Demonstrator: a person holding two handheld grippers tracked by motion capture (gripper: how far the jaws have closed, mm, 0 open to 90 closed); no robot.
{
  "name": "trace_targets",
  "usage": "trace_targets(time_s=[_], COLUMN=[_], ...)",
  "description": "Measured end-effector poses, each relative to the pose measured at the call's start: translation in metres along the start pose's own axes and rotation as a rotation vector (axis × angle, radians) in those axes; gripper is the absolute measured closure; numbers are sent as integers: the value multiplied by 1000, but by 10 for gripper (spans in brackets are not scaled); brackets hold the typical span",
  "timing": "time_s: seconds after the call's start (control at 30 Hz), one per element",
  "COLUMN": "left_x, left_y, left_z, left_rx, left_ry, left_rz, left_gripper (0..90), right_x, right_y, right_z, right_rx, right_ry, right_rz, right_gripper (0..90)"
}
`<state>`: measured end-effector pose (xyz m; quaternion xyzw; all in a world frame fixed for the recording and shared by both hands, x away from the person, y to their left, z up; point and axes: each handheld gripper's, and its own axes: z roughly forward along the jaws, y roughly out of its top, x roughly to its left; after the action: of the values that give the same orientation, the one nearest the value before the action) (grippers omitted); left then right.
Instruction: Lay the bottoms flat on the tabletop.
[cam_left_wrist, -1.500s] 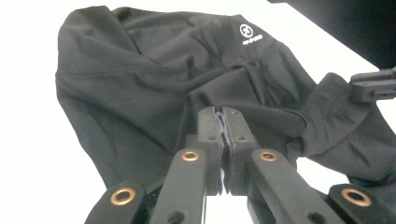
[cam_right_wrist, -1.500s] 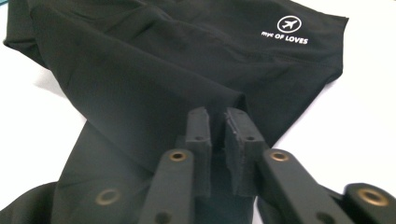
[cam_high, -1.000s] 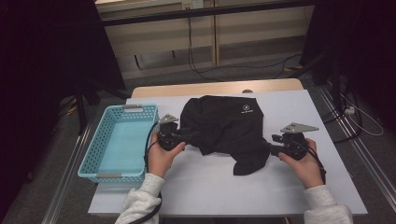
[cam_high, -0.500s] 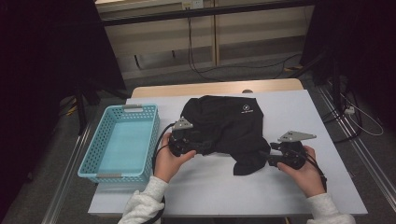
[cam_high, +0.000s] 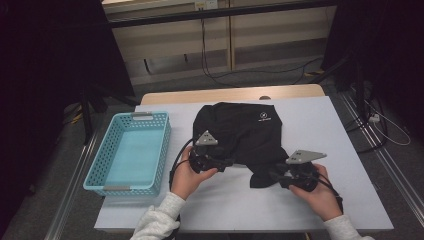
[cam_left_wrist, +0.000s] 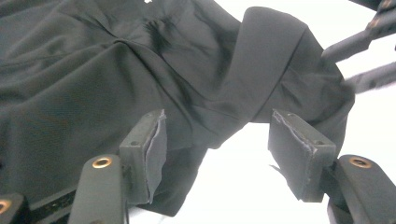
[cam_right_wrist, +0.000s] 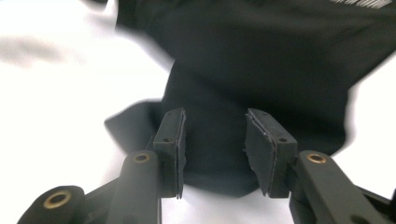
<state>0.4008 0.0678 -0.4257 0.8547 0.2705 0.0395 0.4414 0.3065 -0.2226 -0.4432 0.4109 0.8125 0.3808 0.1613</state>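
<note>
Right gripper (cam_high: 274, 176) jaws apart, just been closing, astride a black garment (cam_high: 245, 135) flap on the white table (cam_high: 345, 150), not pinching. Left gripper (cam_high: 227, 162) spread at the hem. Soft, light, limp; best pinched at an edge fold. High view adds basket (cam_high: 100, 170); gripper views show pad gaps.

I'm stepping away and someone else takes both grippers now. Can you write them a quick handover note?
Left gripper: jaws open, at the near left edge of the black garment, nothing pinched.
Right gripper: jaws have just been closing, pads astride the garment's lower flap, not yet pressing on it.
Garment lies crumpled mid-table on the white table; blue basket stands to its left, empty.
Done: both grippers brought up to the cloth.
Left: grip it; likely fold it or put it in the basket.
</note>
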Motion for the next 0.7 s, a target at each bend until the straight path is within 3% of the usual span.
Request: trace_targets(time_s=[0.07, 0.13, 0.17, 0.23, 0.33, 0.4, 0.47, 0.6, 0.67, 0.7], left_x=[-2, -5, -6, -6, -5, -3, -2, 3, 2, 2], left_y=[-1, -3, -4, -5, -8, -10, -12, -17, -16, -15], left_z=[4, 9, 11, 15, 20, 23, 25, 31, 34, 34], left_rx=[28, 35, 37, 59, 60, 62, 74, 69, 68, 71], left_ry=[-36, -13, -1, -9, 4, 16, 40, 34, 36, 46], left_rz=[-29, 23, 46, 38, 54, 61, 67, 71, 79, 78], left_gripper=[457, 438, 423, 410, 409, 402, 402, 411, 448, 516], right_x=[7, 12, 13, 13, 11, 9, 6, 0, -3, -4], right_y=[-1, -2, -1, 0, -1, 0, 4, 10, 11, 11], right_z=[10, 17, 18, 18, 17, 14, 7, -11, -17, -19], right_rx=[42, 43, 45, 53, 43, 48, 11, -56, -78, -87], right_ry=[14, 18, 20, 36, 52, 52, 59, 41, 37, 32], right_rz=[-10, -14, -15, -36, -11, -13, 12, 11, 21, 24], right_gripper=[577, 587, 622, 740, 872, 878, 880, 881, 881, 881])
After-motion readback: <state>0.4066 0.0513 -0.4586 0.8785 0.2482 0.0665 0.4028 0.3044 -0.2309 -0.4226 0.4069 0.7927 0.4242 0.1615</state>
